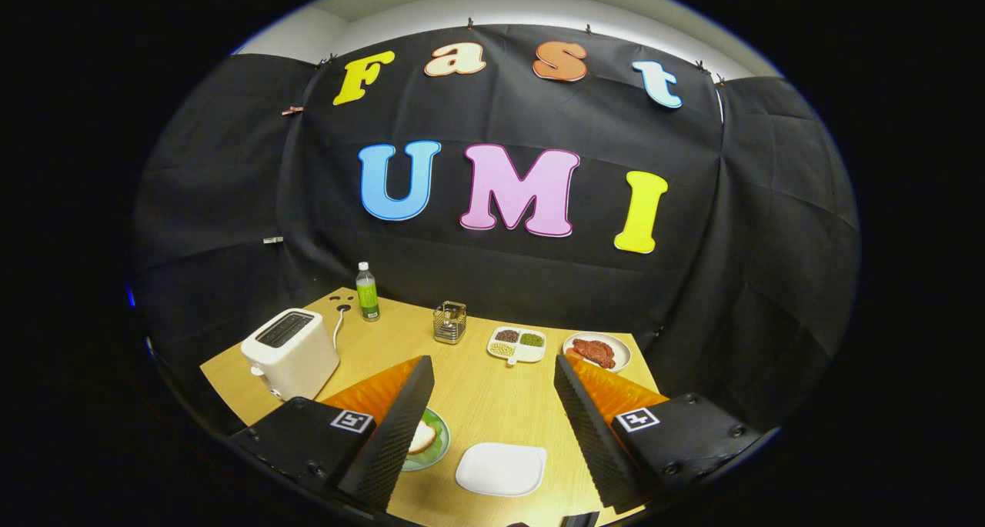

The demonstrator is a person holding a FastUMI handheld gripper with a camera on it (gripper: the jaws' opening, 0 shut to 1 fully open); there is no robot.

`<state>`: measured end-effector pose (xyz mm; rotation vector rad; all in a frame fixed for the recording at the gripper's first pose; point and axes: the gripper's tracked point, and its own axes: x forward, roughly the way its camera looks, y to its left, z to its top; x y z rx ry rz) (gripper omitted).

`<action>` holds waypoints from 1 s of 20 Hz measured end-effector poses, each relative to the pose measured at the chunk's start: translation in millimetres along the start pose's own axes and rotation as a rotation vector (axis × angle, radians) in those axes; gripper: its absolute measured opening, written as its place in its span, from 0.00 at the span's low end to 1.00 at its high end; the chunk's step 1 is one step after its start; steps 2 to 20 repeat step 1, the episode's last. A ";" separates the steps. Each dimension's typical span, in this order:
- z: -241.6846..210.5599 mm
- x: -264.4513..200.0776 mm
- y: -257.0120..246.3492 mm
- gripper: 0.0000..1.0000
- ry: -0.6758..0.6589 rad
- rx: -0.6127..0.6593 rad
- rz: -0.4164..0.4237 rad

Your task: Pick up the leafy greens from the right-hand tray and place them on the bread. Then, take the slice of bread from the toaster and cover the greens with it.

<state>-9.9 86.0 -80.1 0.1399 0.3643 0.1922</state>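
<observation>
My gripper (492,361) is open and high above the wooden table (477,392), with nothing between its fingers. A slice of bread (421,437) lies on a green plate (440,444) and is partly hidden behind the left finger (388,435). To the right of that plate, between the two fingers, sits a white rectangular tray (502,469) whose surface looks plain white. A white toaster (291,351) stands on the table to the left of the left finger. Its dark slots face up, and I cannot tell what is in them.
Along the back of the table stand a green-labelled bottle (367,291), a small metal holder (449,322), a divided white dish (516,343) of grains and a round plate (597,351) with red meat. The toaster's cord (337,328) runs back to a table socket.
</observation>
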 end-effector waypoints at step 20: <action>0.6 -0.4 -0.7 0.98 -0.003 -0.001 -0.001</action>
